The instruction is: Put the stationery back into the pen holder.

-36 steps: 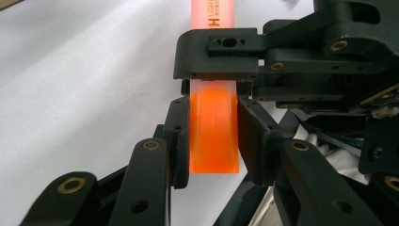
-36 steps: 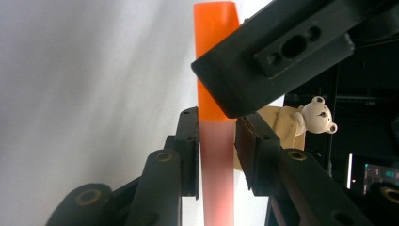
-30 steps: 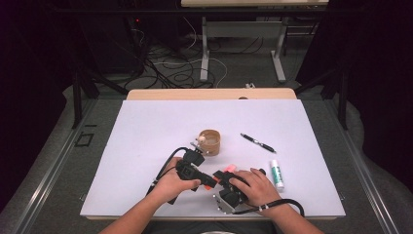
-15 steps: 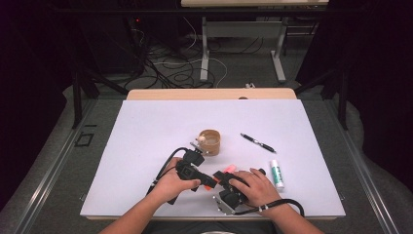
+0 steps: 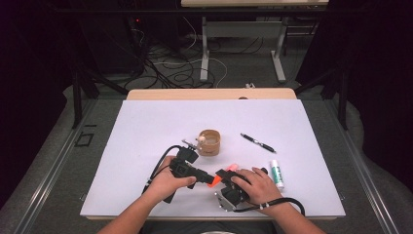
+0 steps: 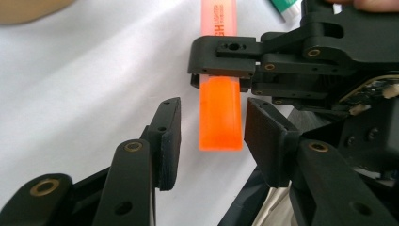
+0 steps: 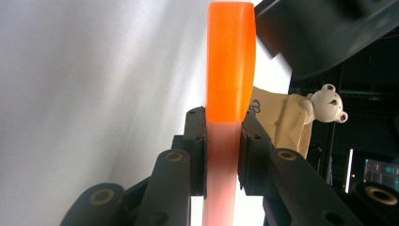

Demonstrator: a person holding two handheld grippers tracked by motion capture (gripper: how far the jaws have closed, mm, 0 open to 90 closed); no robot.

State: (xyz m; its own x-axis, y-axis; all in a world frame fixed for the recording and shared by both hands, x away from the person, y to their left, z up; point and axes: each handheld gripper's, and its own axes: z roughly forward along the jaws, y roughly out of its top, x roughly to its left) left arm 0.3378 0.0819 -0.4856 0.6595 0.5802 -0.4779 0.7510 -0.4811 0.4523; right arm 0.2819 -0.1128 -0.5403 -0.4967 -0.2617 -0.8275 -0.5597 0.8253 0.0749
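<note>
One orange highlighter (image 6: 220, 101), translucent barrel, opaque orange cap, held just above counter (image 5: 146, 126). Right gripper (image 7: 221, 141) clamps barrel. Left gripper (image 6: 211, 136) jaws just opening, flanking cap, pads clear.

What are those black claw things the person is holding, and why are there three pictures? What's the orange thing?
The claws are hand-held grippers: each has two black jaws that squeeze things, with a small camera riding on it. One picture looks down from above the white table; the other two look along each gripper's own jaws.

The orange thing is a highlighter pen with its orange cap on. The right gripper squeezes its paler barrel. The left gripper has its jaws either side of the cap; they have just been opening, and its pads do not press on the cap.

Also on the table: a brown cup with a tiny white bear on it, a black pen and a glue stick.
</note>
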